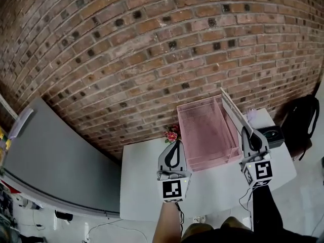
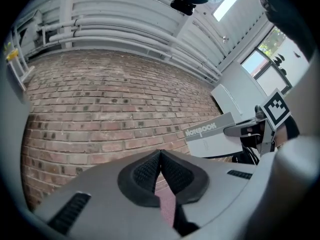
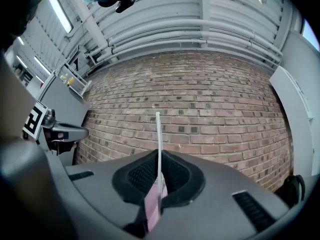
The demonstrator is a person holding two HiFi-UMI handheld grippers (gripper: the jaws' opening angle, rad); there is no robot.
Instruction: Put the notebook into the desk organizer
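Filling most of the head view is the brick wall (image 1: 152, 49). Next in size is the grey panel (image 1: 55, 161) at left, cut off by the frame edge. Below them a white table (image 1: 142, 191) runs up to the wall, its near edge partly hidden by the person's arms.

The pink see-through desk organizer (image 1: 212, 162) sits at the back of the table with its top open. Can't tell if it touches the wall. A black bag (image 1: 304, 118) shows off the table's right side, dim at the frame edge.

The notebook (image 1: 233, 113) is in the air, tilted over the organizer's right wall. The right gripper (image 1: 249, 135) has its jaws clamped on the lower end. That gripper's own view shows only the thin edge, so the cover can't be read there.

The left gripper (image 1: 175, 145) is at the organizer's front-left corner, jaws together and empty. Contact with the organizer is unclear.

A small black box (image 1: 273, 135) sits right of the organizer, partly behind the right gripper; can't tell what it is. Small red flowers (image 1: 172, 134) stand just left of the organizer, partly covered by the left gripper.

Bare tabletop lies in front and to the left. The organizer's open top has room above it.
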